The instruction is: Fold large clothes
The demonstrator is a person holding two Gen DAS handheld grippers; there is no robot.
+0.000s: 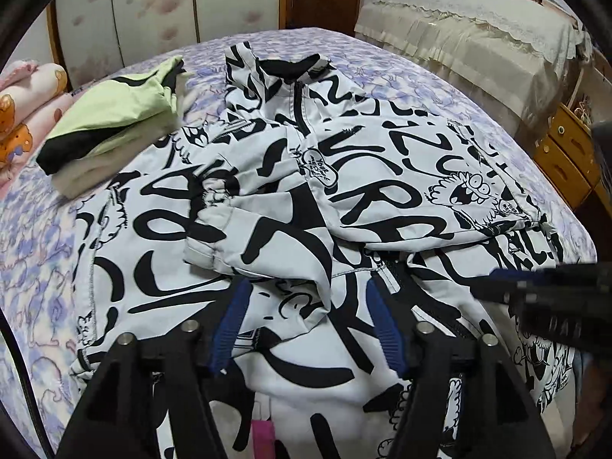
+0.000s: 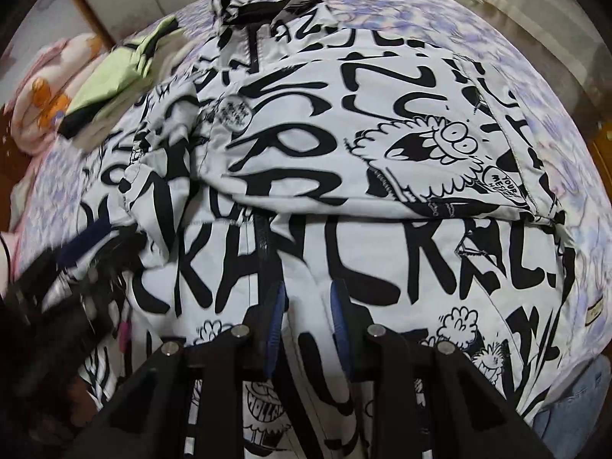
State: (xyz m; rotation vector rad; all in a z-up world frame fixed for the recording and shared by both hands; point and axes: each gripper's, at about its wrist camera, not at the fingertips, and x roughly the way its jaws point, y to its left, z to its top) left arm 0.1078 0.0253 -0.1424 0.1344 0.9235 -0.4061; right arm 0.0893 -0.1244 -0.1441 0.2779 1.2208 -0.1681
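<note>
Two folded garments point(image 1: 114, 114), one pale green with black trim on a cream one, sit stacked just beyond the jacket's point(image 1: 267, 199) far left corner on the lilac flowered bedspread point(image 1: 34, 260). From my left wrist camera, the jacket is my landmark: white, smooth fabric with bold black lettering and cartoon faces, spread across the bed, both sleeves folded over its front, zip running to the collar. A pink patterned quilt point(image 1: 23, 114) lies left of it; a lace-covered cabinet point(image 1: 466, 34) stands beyond it to the right. My left gripper point(image 1: 306, 329) hovers over its near hem, jaws apart, nothing pinched. The right gripper point(image 1: 535, 287) blurs in from the right.

From the right wrist camera, the right gripper point(image 2: 306, 325) hangs over the jacket's point(image 2: 344, 153) lower front, blue pads point(image 2: 274, 329) narrowly parted; whether they grip cloth I cannot tell. The left gripper point(image 2: 76, 267) smears across the left sleeve.
</note>
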